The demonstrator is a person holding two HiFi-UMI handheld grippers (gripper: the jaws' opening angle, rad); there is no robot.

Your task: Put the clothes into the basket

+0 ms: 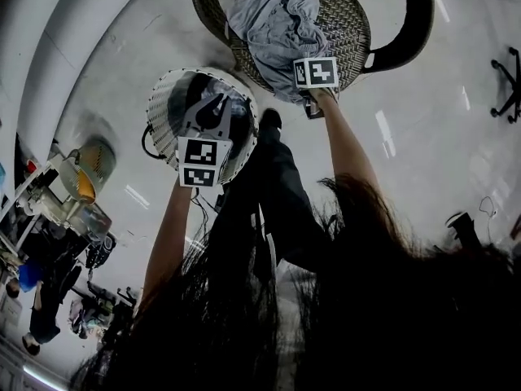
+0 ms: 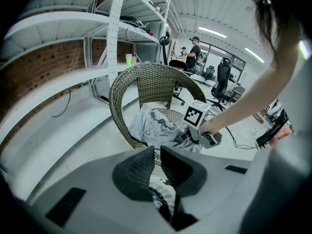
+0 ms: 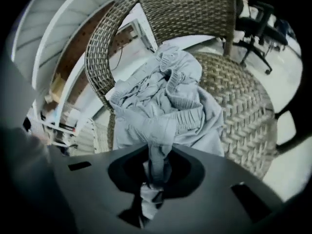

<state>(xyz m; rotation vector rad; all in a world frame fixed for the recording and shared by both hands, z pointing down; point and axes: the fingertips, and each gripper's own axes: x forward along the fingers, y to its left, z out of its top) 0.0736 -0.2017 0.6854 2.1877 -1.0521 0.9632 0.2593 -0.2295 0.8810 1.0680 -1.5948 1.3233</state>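
Step in hand: pick-up of the garment. The right gripper (image 3: 155, 165) is clamped on a fold of the grey garment (image 3: 168, 101), and the fold is drawn up between its jaws. The rest of the garment lies heaped on the seat of the wicker chair (image 3: 243, 106), so it is gripped but not yet lifted clear. The left gripper (image 2: 157, 164) has its jaws brought nearly together. The ribbed white edge between them appears to be the rim of the laundry basket (image 1: 163, 108), which this gripper holds. In the head view the chair sits at 12 o'clock and the basket at 10 o'clock. The basket is just beside the chair, off the seat's 8 o'clock edge, and the right gripper meets the garment at the seat's 6 o'clock edge. Next move, as judged: raise the right gripper until the trailing cloth clears the seat and the woven rim. Carry it toward 8 o'clock until it hangs over the basket mouth, lower it, then part the jaws. Keep the basket mouth turned up and under the load throughout. A hanging cuff or leg could snag on the weave, so the lift should be straight and unhurried. Count: one grey garment, one laundry basket, one wicker chair, two grippers.
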